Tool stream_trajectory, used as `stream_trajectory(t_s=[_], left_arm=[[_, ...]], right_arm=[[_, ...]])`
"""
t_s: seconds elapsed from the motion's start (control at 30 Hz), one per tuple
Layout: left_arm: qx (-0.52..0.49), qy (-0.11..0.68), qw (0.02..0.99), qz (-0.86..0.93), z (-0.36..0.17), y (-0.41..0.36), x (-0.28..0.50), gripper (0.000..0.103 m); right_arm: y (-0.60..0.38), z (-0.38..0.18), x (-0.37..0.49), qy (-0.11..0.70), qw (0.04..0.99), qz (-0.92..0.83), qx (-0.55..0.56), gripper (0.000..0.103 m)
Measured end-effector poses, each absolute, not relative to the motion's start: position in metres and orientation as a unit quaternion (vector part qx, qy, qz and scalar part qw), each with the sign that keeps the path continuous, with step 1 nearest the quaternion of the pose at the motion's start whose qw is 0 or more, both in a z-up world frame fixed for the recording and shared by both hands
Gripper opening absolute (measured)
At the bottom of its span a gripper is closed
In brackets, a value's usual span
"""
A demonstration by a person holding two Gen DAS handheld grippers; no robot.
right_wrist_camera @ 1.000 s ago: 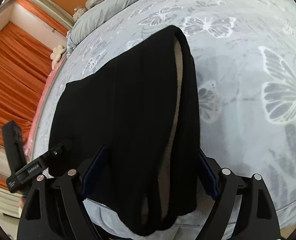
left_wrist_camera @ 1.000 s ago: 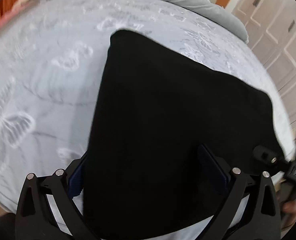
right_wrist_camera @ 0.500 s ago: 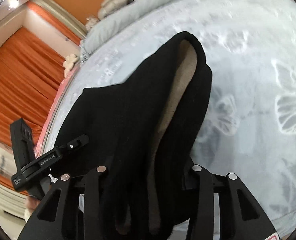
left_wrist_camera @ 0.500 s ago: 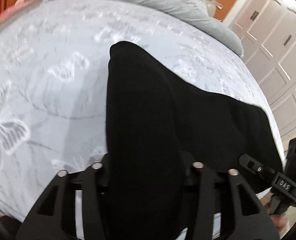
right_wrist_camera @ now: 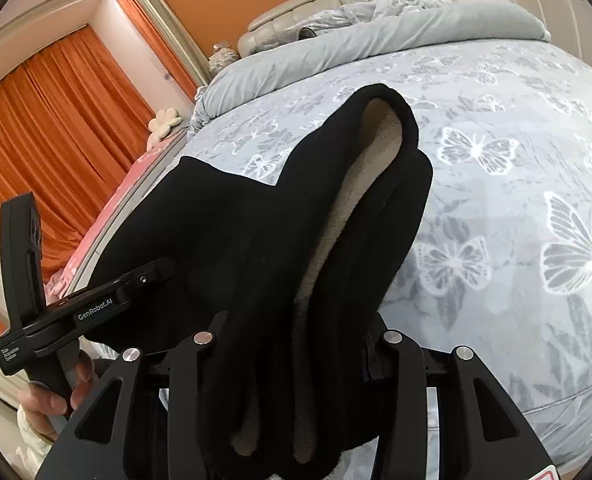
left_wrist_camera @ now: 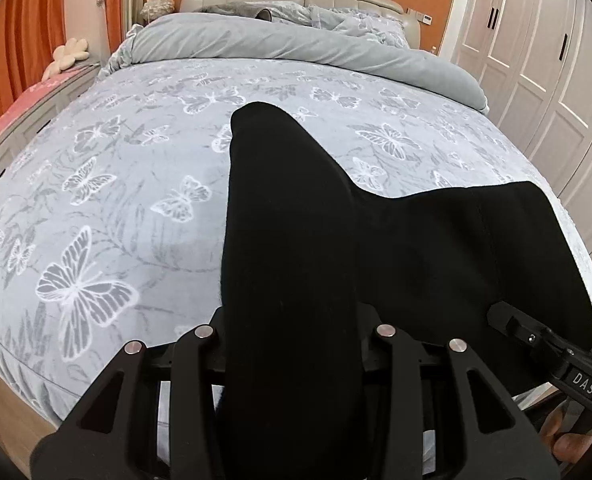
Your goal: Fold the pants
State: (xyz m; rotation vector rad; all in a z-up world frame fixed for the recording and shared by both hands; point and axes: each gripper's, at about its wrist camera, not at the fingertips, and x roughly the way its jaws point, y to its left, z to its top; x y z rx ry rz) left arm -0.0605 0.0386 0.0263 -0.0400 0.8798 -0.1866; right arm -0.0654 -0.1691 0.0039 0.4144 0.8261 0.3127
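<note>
Left gripper (left_wrist_camera: 292,344) closing, clamped on black pants (left_wrist_camera: 375,248), right gripper (right_wrist_camera: 296,348) clamped on 'em too, we hold both ends over butterfly bedsheet (left_wrist_camera: 116,200)

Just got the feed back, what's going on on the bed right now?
A person holds a gripper in each hand, and both are clamped on the near edge of the black pants lying on the butterfly-print bedspread. The left gripper pinches one end, the right gripper the other, where the beige fleece lining shows. The near edge is raised off the bed; the far part rests on it.
</note>
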Motion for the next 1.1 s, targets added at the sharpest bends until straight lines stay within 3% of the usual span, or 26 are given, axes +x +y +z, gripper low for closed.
stream_trajectory(t_s=[0.5,0.6,0.7,0.77,0.83,0.93,0.97,1.0,1.07,1.1], left_arm=[[-0.006,0.455,0.888,-0.074,-0.005,0.043,-0.073,0.038],[0.007,0.455,0.888,-0.068,-0.009,0.039,-0.071,0.042],[-0.007,0.468,0.881,-0.061,-0.018,0.046,-0.066,0.059],[-0.036,0.475,0.877,-0.055,-0.025,0.057,-0.063,0.081],[-0.074,0.484,0.870,-0.052,-0.034,0.068,-0.061,0.086],[-0.102,0.498,0.858,-0.072,-0.045,0.076,-0.061,0.081],[-0.101,0.495,0.859,-0.076,-0.045,0.076,-0.062,0.073],[-0.099,0.492,0.861,-0.077,-0.044,0.075,-0.064,0.069],[-0.093,0.484,0.867,-0.078,-0.035,0.074,-0.070,0.048],[-0.093,0.482,0.868,-0.081,-0.031,0.074,-0.071,0.045]], right_arm=[[-0.180,-0.040,-0.069,0.440,0.851,0.141,0.250,0.041],[-0.182,-0.049,-0.066,0.454,0.841,0.141,0.260,0.048],[-0.188,-0.060,-0.067,0.468,0.824,0.130,0.292,0.061],[-0.193,-0.065,-0.067,0.471,0.816,0.132,0.310,0.064],[-0.189,-0.064,-0.067,0.471,0.818,0.135,0.302,0.066],[-0.182,-0.064,-0.068,0.469,0.825,0.135,0.284,0.062],[-0.181,-0.064,-0.066,0.469,0.826,0.136,0.283,0.052],[-0.181,-0.063,-0.067,0.465,0.826,0.140,0.287,0.049],[-0.180,-0.058,-0.069,0.457,0.830,0.140,0.288,0.042],[-0.181,-0.056,-0.071,0.454,0.832,0.139,0.286,0.041]])
